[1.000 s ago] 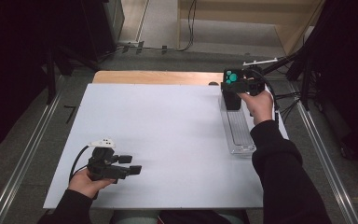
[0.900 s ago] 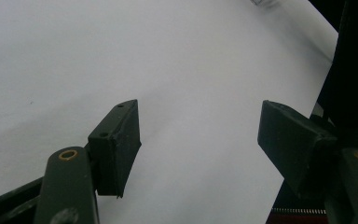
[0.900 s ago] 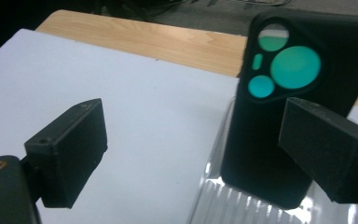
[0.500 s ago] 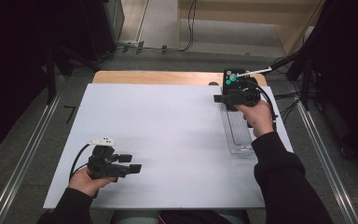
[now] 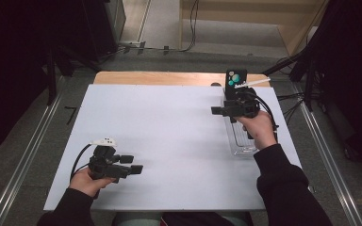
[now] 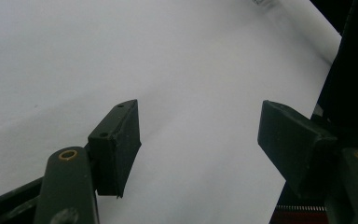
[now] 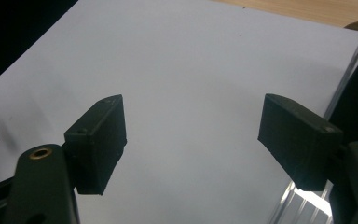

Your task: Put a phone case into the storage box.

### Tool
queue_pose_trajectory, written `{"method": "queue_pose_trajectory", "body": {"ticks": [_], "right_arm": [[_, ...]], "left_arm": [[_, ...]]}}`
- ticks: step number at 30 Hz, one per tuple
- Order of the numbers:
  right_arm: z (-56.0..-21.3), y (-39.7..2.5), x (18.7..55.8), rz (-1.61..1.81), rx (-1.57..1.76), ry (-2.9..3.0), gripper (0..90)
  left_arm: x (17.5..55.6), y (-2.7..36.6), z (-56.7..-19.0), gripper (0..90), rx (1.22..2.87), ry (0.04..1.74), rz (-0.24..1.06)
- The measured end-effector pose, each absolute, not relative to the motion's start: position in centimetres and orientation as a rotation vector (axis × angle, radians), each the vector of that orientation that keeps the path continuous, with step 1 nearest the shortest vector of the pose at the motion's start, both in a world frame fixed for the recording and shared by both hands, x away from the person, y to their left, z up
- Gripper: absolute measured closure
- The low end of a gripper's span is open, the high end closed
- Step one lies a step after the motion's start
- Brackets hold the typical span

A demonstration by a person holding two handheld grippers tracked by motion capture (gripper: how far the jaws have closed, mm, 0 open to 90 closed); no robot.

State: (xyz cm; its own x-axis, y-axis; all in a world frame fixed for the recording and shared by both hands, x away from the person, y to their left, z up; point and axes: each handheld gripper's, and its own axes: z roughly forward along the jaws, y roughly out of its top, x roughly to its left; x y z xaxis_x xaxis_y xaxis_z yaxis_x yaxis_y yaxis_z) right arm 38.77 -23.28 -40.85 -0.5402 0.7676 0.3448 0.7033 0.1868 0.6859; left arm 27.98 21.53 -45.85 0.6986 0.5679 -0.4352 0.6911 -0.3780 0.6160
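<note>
Hovering right gripper (image 5: 218, 111) beside the clear plastic tray (image 5: 243, 141), fingers apart, probably readying a grasp. Resting left gripper (image 5: 131, 165) well apart from the tray, fingers apart, holding nothing.

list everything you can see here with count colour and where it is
clear tray: 1, see-through plastic, right side of the board, under the right hand
white board: 1, white, covering the table
wooden table: 1, tan, far edge showing behind the board
black device with teal dots: 1, far end of the tray
left gripper: 1, black, near left, jaws open
right gripper: 1, black, by the tray, jaws open
</note>
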Motion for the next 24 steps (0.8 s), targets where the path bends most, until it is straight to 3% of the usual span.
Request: {"method": "queue_pose_trajectory", "body": {"ticks": [24], "right_arm": [[-42.2,-21.3,35.2,1.312,1.361,2.452,21.4]], "left_arm": [[27.9,21.3,-45.6,29.5,2.094,0.939,-0.192]]}}
